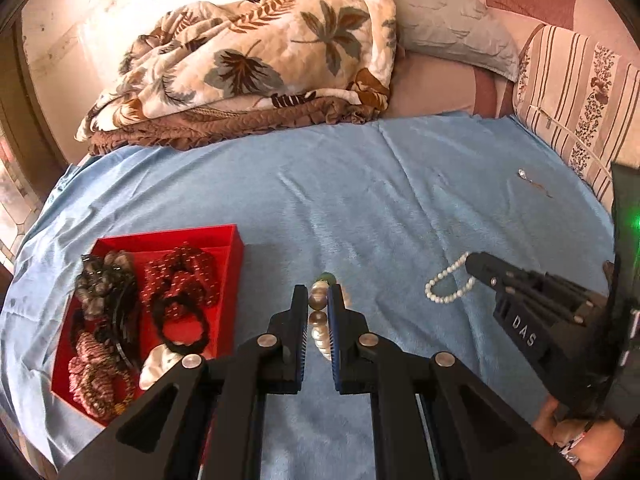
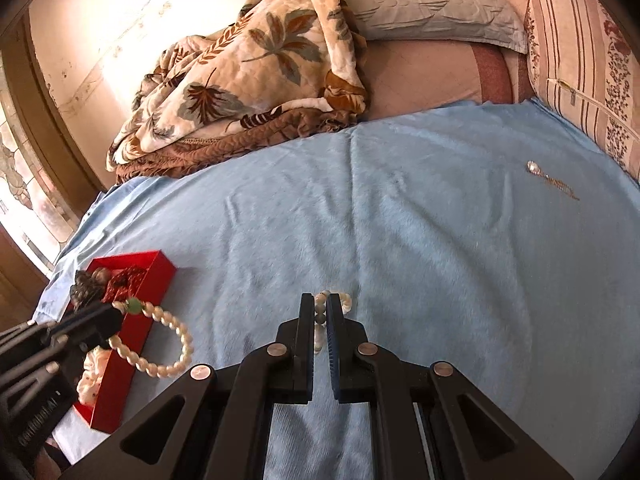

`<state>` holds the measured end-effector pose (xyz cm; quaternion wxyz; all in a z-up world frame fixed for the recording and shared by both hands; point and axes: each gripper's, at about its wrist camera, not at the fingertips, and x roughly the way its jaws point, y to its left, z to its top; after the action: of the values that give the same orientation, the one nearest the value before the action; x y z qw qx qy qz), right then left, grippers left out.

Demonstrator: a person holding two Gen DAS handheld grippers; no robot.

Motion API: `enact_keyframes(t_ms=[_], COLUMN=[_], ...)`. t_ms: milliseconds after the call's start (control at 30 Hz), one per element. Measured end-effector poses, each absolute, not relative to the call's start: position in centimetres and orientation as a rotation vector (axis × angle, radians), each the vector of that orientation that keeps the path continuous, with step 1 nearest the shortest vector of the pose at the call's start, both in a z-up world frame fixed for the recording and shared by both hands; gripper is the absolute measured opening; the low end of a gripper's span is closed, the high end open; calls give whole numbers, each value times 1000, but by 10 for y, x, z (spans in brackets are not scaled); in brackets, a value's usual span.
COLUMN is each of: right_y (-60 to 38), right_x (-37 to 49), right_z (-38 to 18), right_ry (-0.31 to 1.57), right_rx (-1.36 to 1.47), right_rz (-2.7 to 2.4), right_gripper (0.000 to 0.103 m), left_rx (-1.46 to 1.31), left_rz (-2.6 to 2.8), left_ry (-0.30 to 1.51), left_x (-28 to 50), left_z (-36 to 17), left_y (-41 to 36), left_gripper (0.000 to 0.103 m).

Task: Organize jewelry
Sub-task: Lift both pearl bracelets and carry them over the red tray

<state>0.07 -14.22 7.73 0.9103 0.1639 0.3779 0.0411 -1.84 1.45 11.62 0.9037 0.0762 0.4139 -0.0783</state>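
My left gripper (image 1: pixel 319 300) is shut on a large-bead pearl bracelet (image 1: pixel 319 322) with a green bead; from the right wrist view the bracelet (image 2: pixel 160 340) hangs from it beside the red tray (image 2: pixel 120 376). My right gripper (image 2: pixel 320 310) is shut on a small-bead pearl bracelet (image 2: pixel 320 320); in the left wrist view this bracelet (image 1: pixel 446 284) hangs from its tip above the blue sheet. The red tray (image 1: pixel 236 256) at the left holds several hair scrunchies (image 1: pixel 180 280) in its compartments. A thin chain with a silver pendant (image 1: pixel 524 176) lies at the far right.
A blue sheet (image 1: pixel 360 184) covers the bed. A folded leaf-print blanket (image 1: pixel 260 60) and a grey pillow (image 1: pixel 448 32) lie at the back. A striped cushion (image 1: pixel 580 104) stands at the right. A wall and window frame are at the left.
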Motion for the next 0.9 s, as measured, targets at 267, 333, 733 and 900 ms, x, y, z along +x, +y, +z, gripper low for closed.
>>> enact_keyframes(t_ms=[267, 333, 733, 900], right_y=[-134, -132, -129, -125], right_x=[-19, -23, -42, -48], right_z=[75, 75, 84, 89], right_ry=[786, 785, 757, 744], right_rx=[345, 346, 345, 326], right_rz=[86, 87, 106, 112], right_gripper=[7, 7, 7, 7], left_rx=[161, 156, 109, 99], left_rz=[-149, -150, -146, -142], left_ry=[823, 820, 812, 808], left_x=[-41, -46, -71, -80], left_z=[130, 132, 142, 143], left_y=[29, 32, 45, 48], left_gripper=[9, 9, 9, 9])
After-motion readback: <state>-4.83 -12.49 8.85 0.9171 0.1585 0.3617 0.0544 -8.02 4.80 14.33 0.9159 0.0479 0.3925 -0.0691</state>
